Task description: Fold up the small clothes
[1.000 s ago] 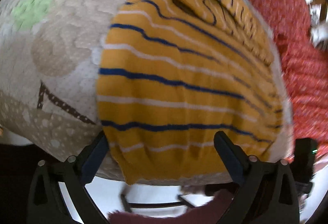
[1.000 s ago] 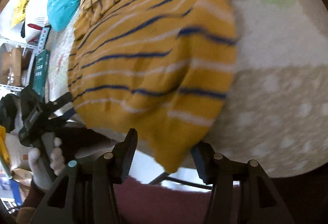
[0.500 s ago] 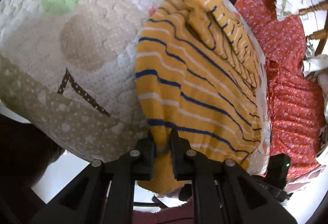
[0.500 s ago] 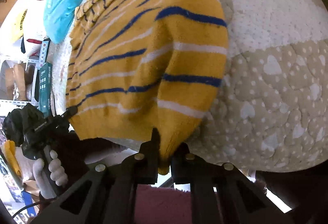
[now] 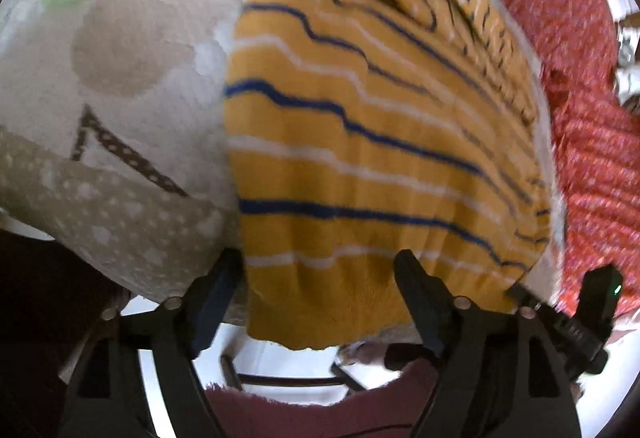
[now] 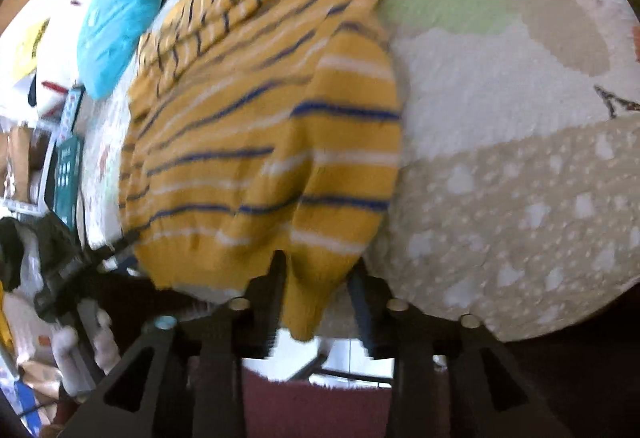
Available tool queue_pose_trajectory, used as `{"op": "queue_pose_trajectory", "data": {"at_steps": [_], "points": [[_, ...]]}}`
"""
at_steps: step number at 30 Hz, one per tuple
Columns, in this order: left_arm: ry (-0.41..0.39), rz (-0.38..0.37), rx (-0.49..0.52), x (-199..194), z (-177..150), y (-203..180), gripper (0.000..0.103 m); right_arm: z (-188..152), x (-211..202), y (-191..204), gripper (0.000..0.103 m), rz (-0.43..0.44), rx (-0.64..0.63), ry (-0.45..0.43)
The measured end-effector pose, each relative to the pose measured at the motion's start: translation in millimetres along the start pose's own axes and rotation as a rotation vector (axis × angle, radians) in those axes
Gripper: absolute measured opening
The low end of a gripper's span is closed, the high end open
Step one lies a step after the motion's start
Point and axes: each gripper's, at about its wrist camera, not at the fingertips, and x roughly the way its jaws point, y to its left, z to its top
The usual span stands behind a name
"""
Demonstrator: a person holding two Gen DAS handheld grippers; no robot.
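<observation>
A small yellow sweater with blue and white stripes (image 5: 380,141) lies on a quilted mat (image 5: 120,85), its hem hanging over the near edge. My left gripper (image 5: 318,270) is open, its fingers either side of the hem's left part. In the right wrist view the sweater (image 6: 256,141) fills the left half, with a lengthwise fold on its right side. My right gripper (image 6: 318,270) is open, jaws a moderate gap apart around the hem's right corner, which hangs loose between them. The mat (image 6: 500,165) lies to the right.
Red patterned cloth (image 5: 588,125) lies right of the sweater in the left wrist view. A blue bag (image 6: 116,37) and shelves with boxes (image 6: 64,165) stand at the left of the right wrist view. The other gripper and the gloved hand holding it (image 6: 72,322) show at the lower left.
Half a second ago both grippers were shut on the sweater's hem. Now both have opened and let it go; the hem hangs loose over the mat's edge.
</observation>
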Motion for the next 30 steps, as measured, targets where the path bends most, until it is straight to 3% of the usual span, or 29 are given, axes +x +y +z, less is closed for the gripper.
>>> {"op": "queue_pose_trajectory", "data": {"at_steps": [3,5,6,7,8,13,17,23,30], "points": [[0.001,0.015,0.036,0.3,-2.7,-7.7,0.086,2.8,11.3,6.2,0.048,-0.017,-0.024,-0.002],[0.000,0.011,0.037,-4.8,-3.1,-7.9,0.054,1.3,13.8,11.7,0.048,-0.043,-0.060,-0.026],[0.001,-0.002,0.024,-5.4,1.4,-10.2,0.023,1.0,14.3,15.6,0.044,-0.056,-0.086,-0.024],[0.008,-0.077,-0.014,-7.1,4.5,-4.9,0.008,1.1,14.3,19.9,0.034,-0.048,-0.113,-0.015],[0.001,-0.135,-0.050,-11.2,4.6,1.1,0.008,1.5,14.8,20.2,0.008,-0.019,-0.121,0.006],[-0.079,-0.278,-0.141,-53.1,13.5,13.8,0.008,14.1,-8.8,19.4,0.008,0.124,-0.063,0.009],[-0.146,-0.309,-0.107,-86.0,39.1,-0.6,0.008,43.5,-38.6,35.5,0.008,0.215,-0.055,-0.054],[-0.250,-0.343,-0.060,-101.0,131.9,-32.0,0.008,128.3,-61.2,75.9,0.008,0.253,-0.089,-0.183],[-0.279,-0.279,-0.035,-56.0,246.0,-60.7,0.008,238.6,-31.1,92.2,0.008,0.200,-0.031,-0.242]]}}
